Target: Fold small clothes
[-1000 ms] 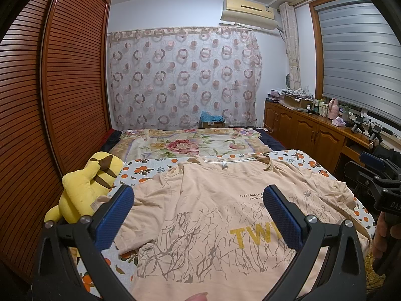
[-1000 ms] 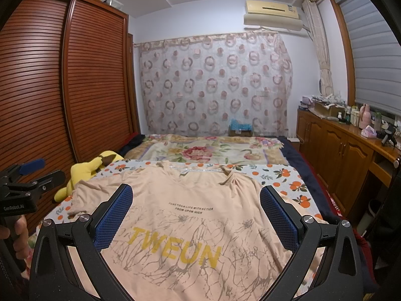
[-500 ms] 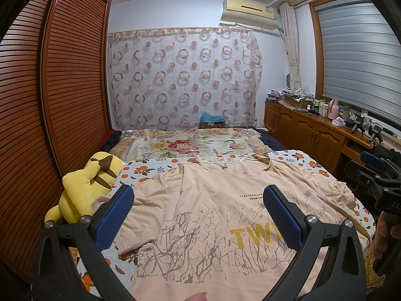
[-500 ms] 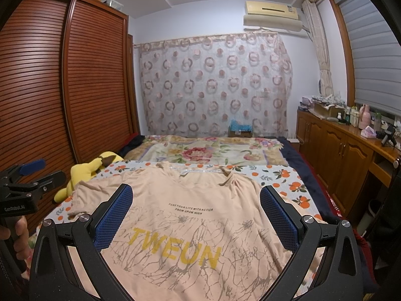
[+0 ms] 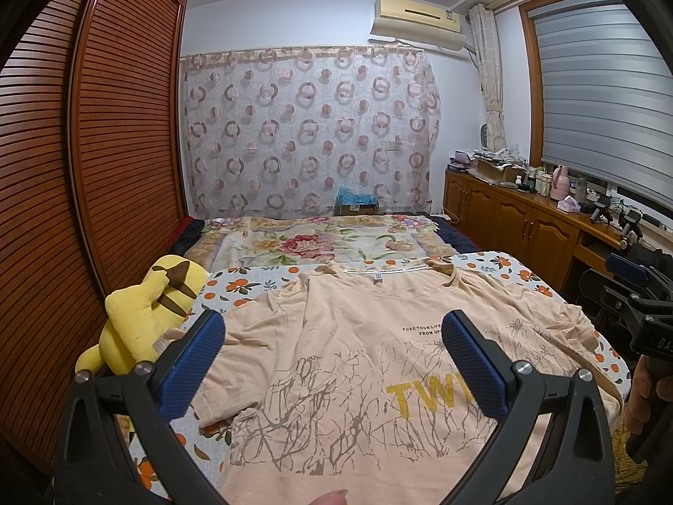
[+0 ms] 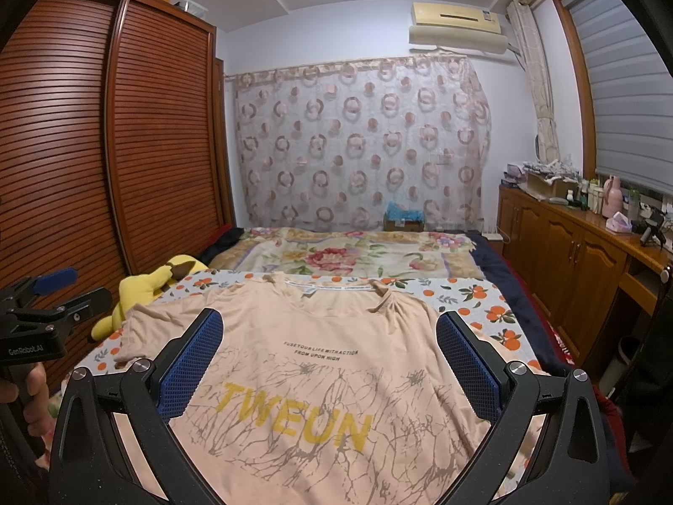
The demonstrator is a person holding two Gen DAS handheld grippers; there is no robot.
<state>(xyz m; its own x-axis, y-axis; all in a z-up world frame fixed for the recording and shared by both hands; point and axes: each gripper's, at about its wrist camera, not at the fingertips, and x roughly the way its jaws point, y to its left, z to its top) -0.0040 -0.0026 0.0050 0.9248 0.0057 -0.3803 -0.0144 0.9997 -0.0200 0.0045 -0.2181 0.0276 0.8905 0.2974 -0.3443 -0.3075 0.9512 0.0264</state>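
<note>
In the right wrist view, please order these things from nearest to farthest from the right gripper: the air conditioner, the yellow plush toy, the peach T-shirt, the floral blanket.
1. Peach T-shirt: spread flat beneath the right gripper.
2. Yellow plush toy: left, beside the wardrobe.
3. Floral blanket: beyond the shirt's collar.
4. Air conditioner: high on the far wall.

Your T-shirt carries large yellow letters "TWEUN"; above them, small dark print reads "FUSE YOUR LIFE WITH ACTION / FROM UPON HIGH". From your left wrist view only "TW" shows. Your left gripper body is marked "GenRobot.AI". Your right gripper body shows "DA", possibly cut off.
</note>
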